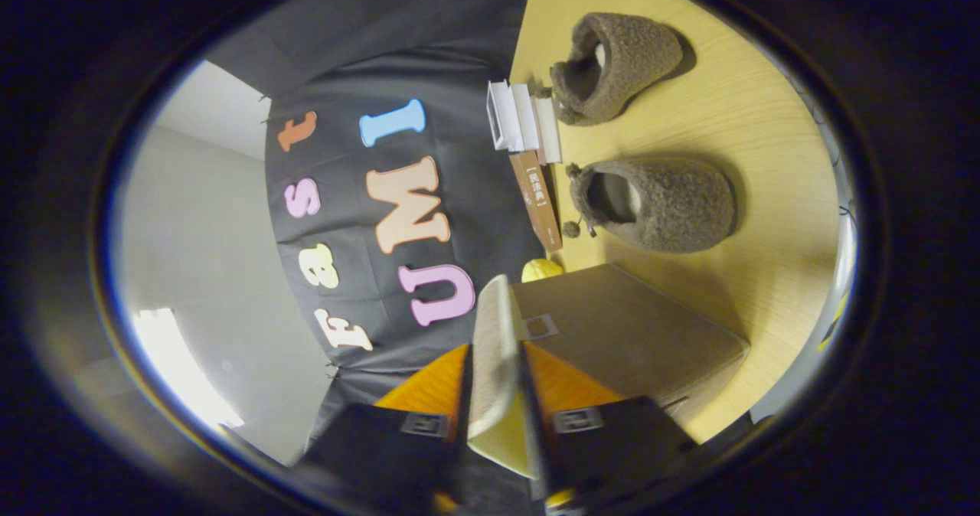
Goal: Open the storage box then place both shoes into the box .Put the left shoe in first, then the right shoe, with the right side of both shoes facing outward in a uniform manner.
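Opening storage box [628, 332] | tool [496, 390] clenched on its lid flap [494, 347], lifting it, apparently | both shoes [658, 202] untouched on surface [766, 141] beyond box, near books [528, 118] | next: swing flap fully back, release, fetch left shoe.

In the frame's lower centre the gripper [496, 378] pinches the storage box [635, 332] lid [494, 347]; two shoes [616, 64] [658, 202] lie on the table [766, 286] above, books [528, 141] to their left.
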A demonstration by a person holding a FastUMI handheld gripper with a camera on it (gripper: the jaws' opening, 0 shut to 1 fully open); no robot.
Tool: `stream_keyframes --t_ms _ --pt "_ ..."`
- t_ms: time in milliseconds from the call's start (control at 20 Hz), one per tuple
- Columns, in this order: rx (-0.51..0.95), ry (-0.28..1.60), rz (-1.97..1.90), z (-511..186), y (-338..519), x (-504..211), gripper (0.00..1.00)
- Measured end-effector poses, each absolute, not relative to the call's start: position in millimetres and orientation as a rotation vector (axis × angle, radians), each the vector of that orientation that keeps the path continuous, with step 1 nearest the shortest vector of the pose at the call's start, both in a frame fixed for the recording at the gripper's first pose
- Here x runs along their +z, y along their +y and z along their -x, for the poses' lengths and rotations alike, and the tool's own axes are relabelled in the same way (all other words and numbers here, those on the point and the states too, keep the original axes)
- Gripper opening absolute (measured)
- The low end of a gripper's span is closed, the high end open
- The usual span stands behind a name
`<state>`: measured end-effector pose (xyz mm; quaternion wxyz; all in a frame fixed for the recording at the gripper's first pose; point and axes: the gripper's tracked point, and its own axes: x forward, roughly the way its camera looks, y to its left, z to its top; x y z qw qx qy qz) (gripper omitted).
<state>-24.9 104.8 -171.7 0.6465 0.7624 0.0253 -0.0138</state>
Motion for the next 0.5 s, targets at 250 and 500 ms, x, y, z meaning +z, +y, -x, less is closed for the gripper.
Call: stream_keyframes --t_ms 250,500 --pt "-0.057 0.098 -1.672 33 99 -174 0.04" --pt "-0.001 0.087 -1.553 37 103 -126 0.04"
